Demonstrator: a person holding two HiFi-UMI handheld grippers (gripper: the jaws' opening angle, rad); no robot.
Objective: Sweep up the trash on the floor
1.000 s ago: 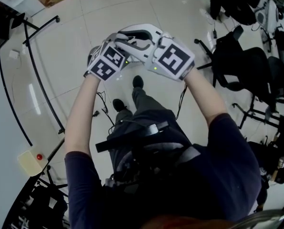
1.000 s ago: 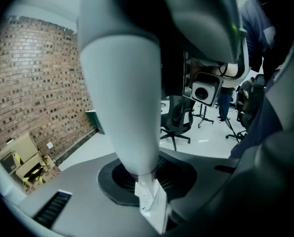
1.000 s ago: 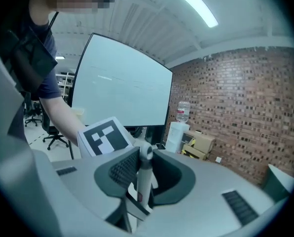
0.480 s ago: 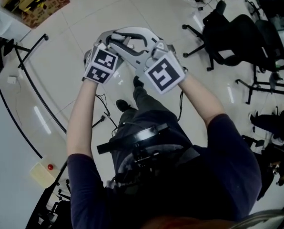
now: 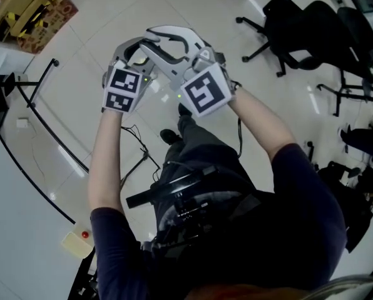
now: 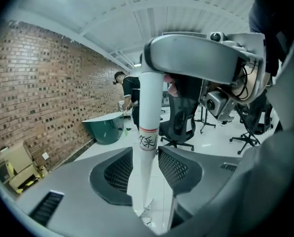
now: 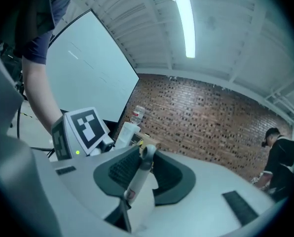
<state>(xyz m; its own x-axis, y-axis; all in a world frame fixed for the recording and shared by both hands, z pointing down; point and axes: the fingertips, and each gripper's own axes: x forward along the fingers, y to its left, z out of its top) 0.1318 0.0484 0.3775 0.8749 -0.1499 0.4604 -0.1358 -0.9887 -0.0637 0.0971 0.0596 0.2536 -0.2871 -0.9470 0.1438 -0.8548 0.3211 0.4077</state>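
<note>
A white handle with a small printed label stands upright between the jaws of my left gripper. Those jaws have just been opening, and their pads stand slightly off the handle. The top end of the handle, with its hanging hole, lies between the pads of my right gripper, which is shut on it. In the head view my left gripper and right gripper are held close together, high above the tiled floor. The lower end of the handle is hidden.
Black office chairs stand at the right. A cardboard box sits at the top left, with a curved black frame along the left. A person in black and a green tub are by the brick wall.
Both grippers have drifted up and left in the head view, still side by side. The right marker cube has turned. The floor behind has slid, and the cardboard box now shows.
</note>
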